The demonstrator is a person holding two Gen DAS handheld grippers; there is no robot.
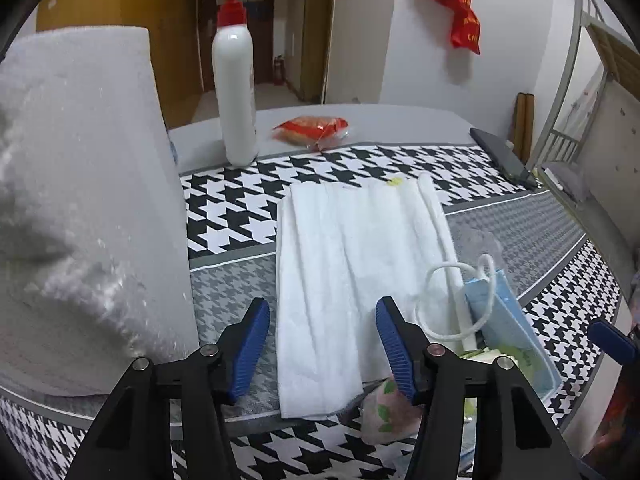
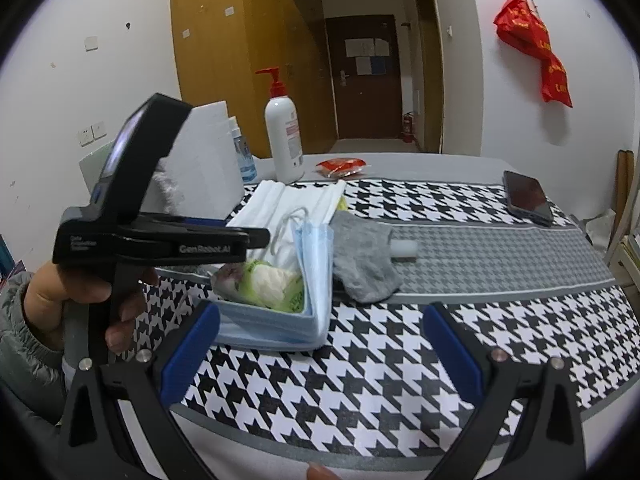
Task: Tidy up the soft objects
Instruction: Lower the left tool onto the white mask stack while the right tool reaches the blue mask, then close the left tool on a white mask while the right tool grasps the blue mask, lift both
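A folded white towel (image 1: 352,280) lies on the houndstooth table cloth; it also shows in the right wrist view (image 2: 280,204). My left gripper (image 1: 322,344) is open and empty just above the towel's near end. A blue face mask (image 2: 316,264) with white loops stands against a stack of masks (image 2: 264,328) holding a green-and-white soft packet (image 2: 272,284). A grey sock (image 2: 360,256) lies right of the masks. My right gripper (image 2: 320,356) is open and empty, near the table's front edge, in front of the masks.
A big white foam block (image 1: 80,200) stands at the left. A white pump bottle (image 1: 236,92), a red snack packet (image 1: 312,130) and a dark phone (image 2: 528,198) lie further back. A small white piece (image 2: 404,250) lies beside the sock.
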